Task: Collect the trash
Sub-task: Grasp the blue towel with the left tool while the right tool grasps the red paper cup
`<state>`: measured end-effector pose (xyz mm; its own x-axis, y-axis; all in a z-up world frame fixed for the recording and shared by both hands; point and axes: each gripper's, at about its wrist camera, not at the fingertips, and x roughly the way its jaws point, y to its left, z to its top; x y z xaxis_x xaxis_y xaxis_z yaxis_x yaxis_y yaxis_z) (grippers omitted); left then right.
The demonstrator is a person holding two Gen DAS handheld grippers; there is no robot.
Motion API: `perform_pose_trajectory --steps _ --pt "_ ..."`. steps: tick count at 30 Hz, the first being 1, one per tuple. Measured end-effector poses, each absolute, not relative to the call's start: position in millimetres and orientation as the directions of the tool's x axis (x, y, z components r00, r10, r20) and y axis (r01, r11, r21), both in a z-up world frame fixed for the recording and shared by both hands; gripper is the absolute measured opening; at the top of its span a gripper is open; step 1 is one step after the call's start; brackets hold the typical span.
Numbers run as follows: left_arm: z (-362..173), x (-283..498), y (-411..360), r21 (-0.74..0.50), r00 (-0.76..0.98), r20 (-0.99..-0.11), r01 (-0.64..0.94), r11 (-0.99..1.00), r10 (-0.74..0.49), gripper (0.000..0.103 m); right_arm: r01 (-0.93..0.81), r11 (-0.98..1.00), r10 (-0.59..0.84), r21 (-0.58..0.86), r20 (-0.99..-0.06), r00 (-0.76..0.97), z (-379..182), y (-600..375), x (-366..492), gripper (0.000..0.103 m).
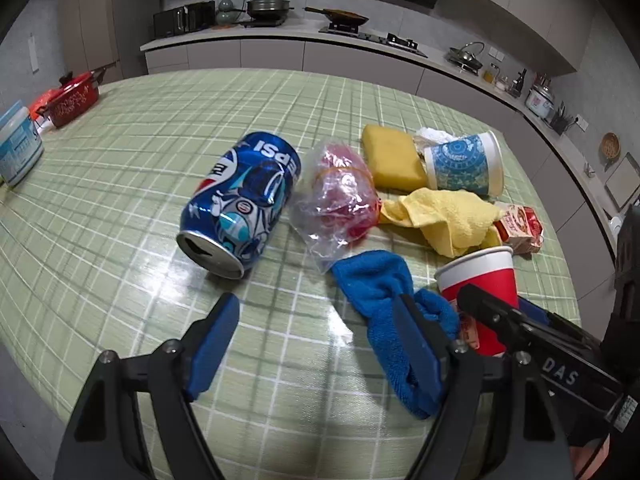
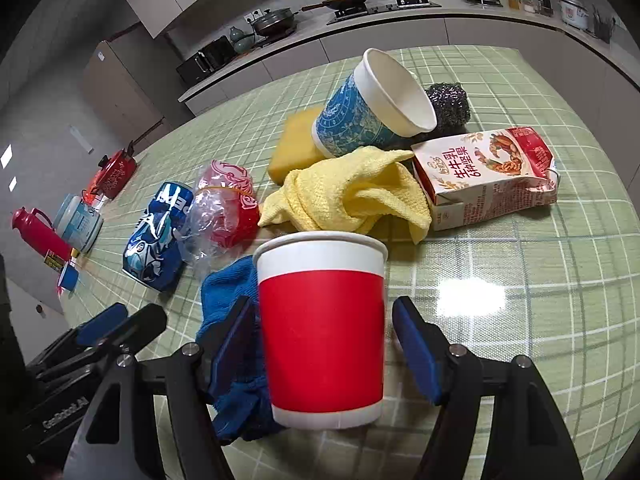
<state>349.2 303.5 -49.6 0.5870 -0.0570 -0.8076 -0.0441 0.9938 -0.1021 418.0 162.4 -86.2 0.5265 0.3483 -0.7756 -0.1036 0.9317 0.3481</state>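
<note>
Right tool (image 2: 324, 344) stands apart around the upright red cup (image 2: 322, 332), apparently not yet pressing. Left tool (image 1: 316, 344) is apart, empty. Close squarely on the cup wall, gently, clear of the blue cloth (image 2: 224, 292).

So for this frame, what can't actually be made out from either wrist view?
- Inside of the red cup: both views look at its side, so its wall hides any contents.
- Right gripper grip: right view shows a gap at one pad; the other pad's contact is unclear.
- Steel scourer: missing from the left view, behind the blue patterned cup.
- Blue cloth: its lower part sits behind the left gripper finger.
</note>
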Motion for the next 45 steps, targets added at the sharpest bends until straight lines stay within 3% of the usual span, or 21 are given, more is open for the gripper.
perform_pose_trajectory --steps 12,36,45 --pt "-53 351 280 -0.104 0.575 -0.813 0.016 0.994 -0.094 0.08 -0.008 0.957 0.241 0.29 -0.777 0.581 -78 115 409 0.073" --pt "-88 369 226 -0.067 0.51 -0.854 0.096 0.993 -0.107 0.08 -0.002 0.945 0.275 0.327 -0.793 0.543 -88 91 416 0.076" --pt "-91 365 242 -0.106 0.518 -0.844 0.094 0.99 -0.139 0.055 -0.015 0.946 0.286 0.325 -0.809 0.514 -98 103 418 0.076"
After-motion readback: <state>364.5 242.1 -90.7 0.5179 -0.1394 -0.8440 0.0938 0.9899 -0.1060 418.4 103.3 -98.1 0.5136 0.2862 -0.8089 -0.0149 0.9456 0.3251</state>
